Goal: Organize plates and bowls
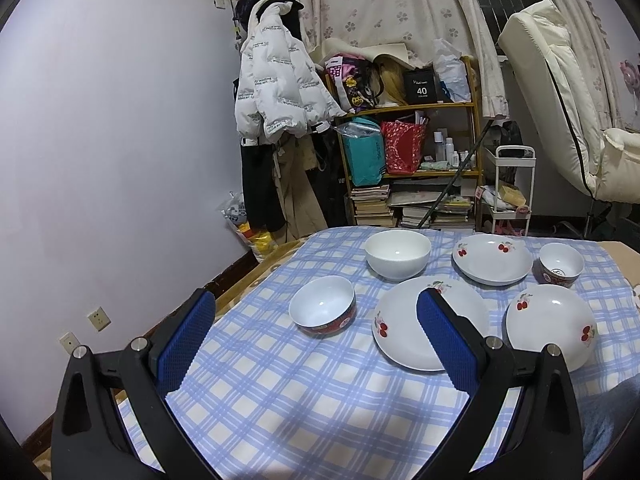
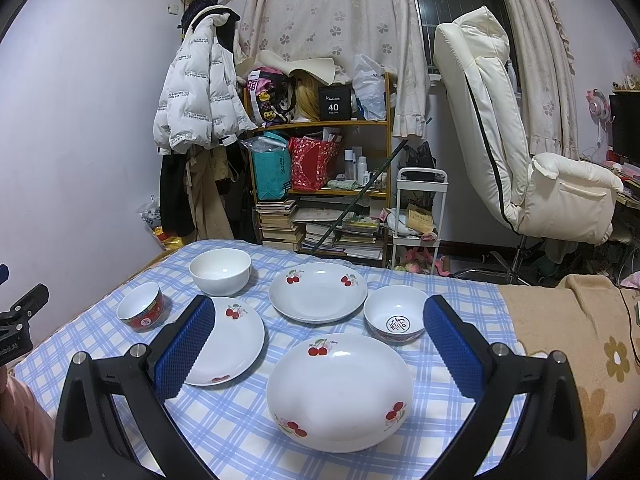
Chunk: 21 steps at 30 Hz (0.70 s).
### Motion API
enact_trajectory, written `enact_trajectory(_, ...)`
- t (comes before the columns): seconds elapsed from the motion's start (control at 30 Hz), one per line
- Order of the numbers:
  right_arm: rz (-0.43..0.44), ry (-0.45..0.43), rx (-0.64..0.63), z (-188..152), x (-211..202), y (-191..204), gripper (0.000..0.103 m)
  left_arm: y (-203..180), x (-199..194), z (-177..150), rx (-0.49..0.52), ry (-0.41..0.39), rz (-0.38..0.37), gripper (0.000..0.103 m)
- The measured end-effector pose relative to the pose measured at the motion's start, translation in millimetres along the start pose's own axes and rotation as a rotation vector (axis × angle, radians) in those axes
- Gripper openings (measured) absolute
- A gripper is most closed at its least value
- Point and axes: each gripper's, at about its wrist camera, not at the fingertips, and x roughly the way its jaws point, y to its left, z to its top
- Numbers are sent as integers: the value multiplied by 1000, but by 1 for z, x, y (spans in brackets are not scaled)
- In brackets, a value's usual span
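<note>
Cluttered bedroom behind: shelf rack, hanging jacket, curtains, white chair. Work surface is a soft one under a blue checked cloth (image 2: 248,432), not certainly a rigid desk. Six pieces laid out singly, none stacked: near cherry plate (image 2: 340,386) lower centre of the right view, second cherry plate (image 2: 230,340) left of it, deep cherry plate (image 2: 318,292) behind, white bowl (image 2: 220,271) upper left, red-rimmed bowl (image 2: 141,311) at far left, patterned bowl (image 2: 396,317) at right. Right claw (image 2: 316,344) has its jaws wide apart, empty, raised above the near plate. Left claw (image 1: 316,338) likewise apart and empty, framing the red-rimmed bowl. Risks, as judged: glazed rims are slick and thin, so a shallow pinch could let a plate tilt or slip; the cloth may drag or bunch; padding underneath could rock a growing stack; the bowls sit close to the plates, so a sideways approach may knock them.
</note>
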Motion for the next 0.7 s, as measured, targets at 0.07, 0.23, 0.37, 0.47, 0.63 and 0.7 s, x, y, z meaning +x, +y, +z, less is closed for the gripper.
enact_trajectory(0.07,0,1,0,0,0,0,103,0,0,0,1,0,0,99)
enact_trajectory(0.23,0,1,0,0,0,0,103,2,1,0,0,0,0,99)
enact_trajectory(0.37,0,1,0,0,0,0,103,0,0,0,1,-1,-1,99)
enact_trajectory(0.47,0,1,1,0,0,0,103,0,0,0,2,0,1,99)
enact_trajectory(0.63,1,3,0,0,0,0,103,1,0,-1,2,-2,1,99)
enact_trajectory(0.7,-1,2,0,0,0,0,103,0,0,0,3,-1,-1,99)
